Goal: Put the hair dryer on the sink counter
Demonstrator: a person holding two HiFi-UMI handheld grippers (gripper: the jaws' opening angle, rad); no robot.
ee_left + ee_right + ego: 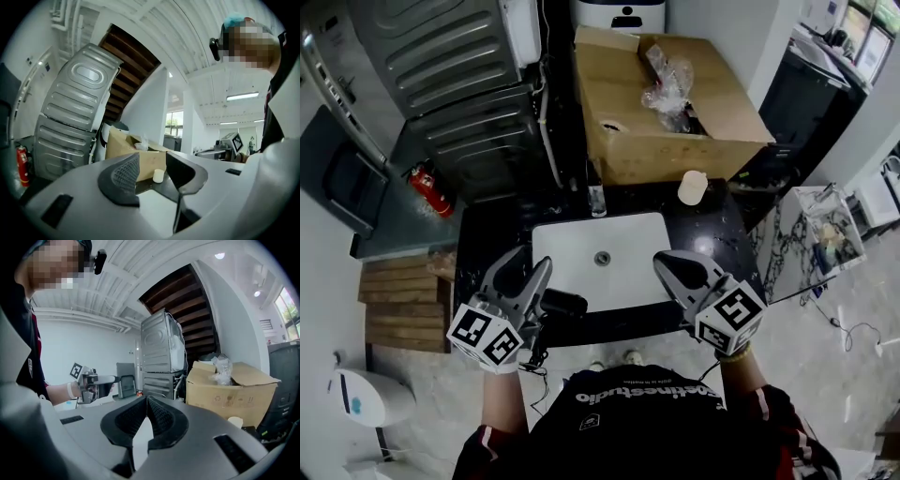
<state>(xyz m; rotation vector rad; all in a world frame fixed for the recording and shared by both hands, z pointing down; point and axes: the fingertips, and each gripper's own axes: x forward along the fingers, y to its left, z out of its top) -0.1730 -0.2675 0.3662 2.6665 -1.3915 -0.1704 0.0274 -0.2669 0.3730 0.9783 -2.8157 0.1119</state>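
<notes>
A black desk (pixel 733 239) with a white sink (pixel 628 242) stands in front of a cardboard box (pixel 675 141). Only the head view shows the hair dryer (pixel 565 302), which is black and lies on the desk's front edge at the sink's 7 o'clock. Just beside it, the left hand-held gripper (pixel 530 270) is spread with nothing between its jaws. The right hand-held gripper (pixel 673 267) is pressed together.

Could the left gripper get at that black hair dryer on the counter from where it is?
Probably yes. The hair dryer lies on the front edge of the counter, beside the left gripper, whose jaws stand apart and empty. Nothing seems to stand between them; the gripper would likely only have to tip down.
</notes>
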